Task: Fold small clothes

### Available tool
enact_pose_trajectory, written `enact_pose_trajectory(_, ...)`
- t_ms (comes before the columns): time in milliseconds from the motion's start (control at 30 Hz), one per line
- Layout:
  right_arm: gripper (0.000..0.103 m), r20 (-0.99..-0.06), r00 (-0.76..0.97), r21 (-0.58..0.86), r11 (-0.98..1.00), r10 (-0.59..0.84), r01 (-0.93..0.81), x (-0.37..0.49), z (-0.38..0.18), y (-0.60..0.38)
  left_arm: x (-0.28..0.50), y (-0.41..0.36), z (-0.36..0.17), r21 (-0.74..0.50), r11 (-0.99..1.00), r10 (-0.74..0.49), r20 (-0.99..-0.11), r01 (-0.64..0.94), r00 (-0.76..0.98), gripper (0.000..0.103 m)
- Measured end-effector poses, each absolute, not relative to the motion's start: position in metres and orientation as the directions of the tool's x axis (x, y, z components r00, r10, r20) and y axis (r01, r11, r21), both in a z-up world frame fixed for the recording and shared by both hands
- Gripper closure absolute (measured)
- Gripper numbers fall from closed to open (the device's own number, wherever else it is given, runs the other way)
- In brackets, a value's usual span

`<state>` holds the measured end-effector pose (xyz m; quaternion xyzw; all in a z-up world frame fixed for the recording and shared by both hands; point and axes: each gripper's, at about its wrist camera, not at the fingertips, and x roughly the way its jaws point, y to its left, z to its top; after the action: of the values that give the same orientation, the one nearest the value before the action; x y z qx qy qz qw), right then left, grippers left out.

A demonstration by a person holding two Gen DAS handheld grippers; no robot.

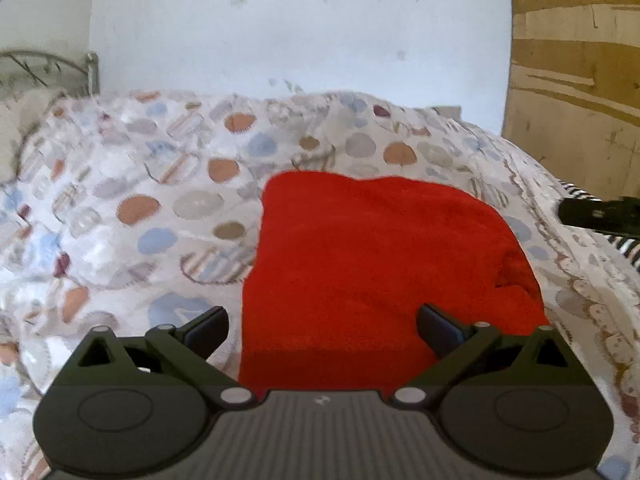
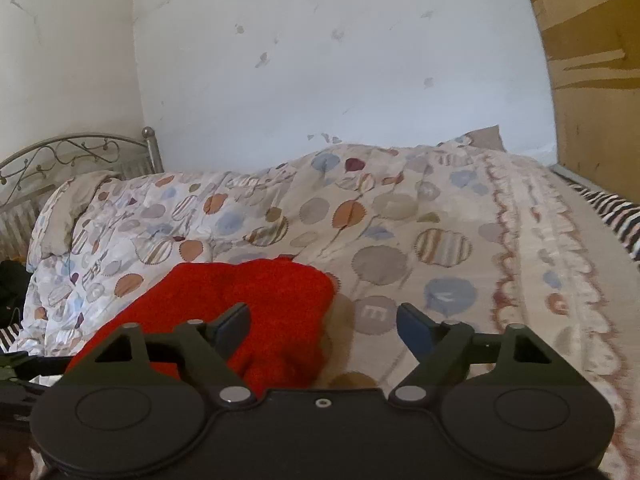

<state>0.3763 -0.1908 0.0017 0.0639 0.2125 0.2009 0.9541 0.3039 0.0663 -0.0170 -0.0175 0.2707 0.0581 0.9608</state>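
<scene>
A red fleecy garment (image 1: 376,264) lies folded flat on the patterned duvet (image 1: 132,184). My left gripper (image 1: 322,326) hovers over its near edge, jaws wide and nothing pressed between the pads. In the right wrist view the same red garment (image 2: 264,304) lies left of centre. My right gripper (image 2: 324,322) stands open over the garment's right edge, its left finger (image 2: 234,326) above the red cloth and its right finger (image 2: 416,330) above the duvet (image 2: 440,248). At the right edge of the left wrist view a dark part of the other gripper (image 1: 600,214) shows.
The bed runs to a white wall (image 1: 280,40) behind. A metal headboard (image 2: 76,152) and a pillow (image 2: 68,208) are at the far left. A wooden panel (image 1: 576,80) stands at the right. Striped black-and-white fabric (image 2: 616,216) lies along the bed's right side. Dark objects (image 2: 12,280) sit at the left edge.
</scene>
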Motion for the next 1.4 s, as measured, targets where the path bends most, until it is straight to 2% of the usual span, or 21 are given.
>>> enact_pose_trajectory(100,0.008,-0.366,0.841,0.186,0.917,0.398,-0.353,0.358,0.008,-0.202,0.293,0.061,-0.008,0.029,0.986,0.160,-0.473,-0.167,0.866,0.001)
enact_pose_trajectory(300,0.001,-0.310,0.869,0.174,0.922,0.386,-0.347,0.312,0.019,-0.214,0.262,0.048,0.009,0.042,0.980,0.195,-0.444,-0.197,0.875,0.001)
enact_pose_trajectory(567,0.001,-0.218,0.891,0.144,0.916,0.399,-0.375,0.225,0.035,-0.217,0.178,0.042,0.036,-0.049,0.985,0.131,-0.412,-0.166,0.902,0.001)
enact_pose_trajectory(767,0.001,-0.185,0.894,0.110,0.913,0.408,-0.393,0.157,0.035,-0.218,0.105,0.041,0.046,-0.041,0.987,0.128,-0.386,-0.156,0.913,0.001)
enact_pose_trajectory(967,0.001,-0.186,0.901,0.143,0.918,0.391,-0.369,0.107,0.026,-0.225,0.051,0.042,0.039,-0.046,0.986,0.130,-0.392,-0.160,0.911,0.001)
enact_pose_trajectory(1100,0.000,-0.208,0.895,0.180,0.915,0.394,-0.361,0.089,0.014,-0.224,0.030,0.047,0.027,-0.066,0.990,0.085,-0.408,-0.123,0.909,0.001)
enact_pose_trajectory(1267,0.000,-0.247,0.887,0.124,0.921,0.389,-0.370,0.074,-0.001,-0.215,0.017,0.050,0.013,-0.051,0.990,0.098,-0.415,-0.130,0.904,0.001)
enact_pose_trajectory(1400,0.000,-0.244,0.891,0.099,0.924,0.383,-0.370,0.068,-0.005,-0.211,0.015,0.051,0.009,-0.051,0.989,0.107,-0.418,-0.141,0.902,0.001)
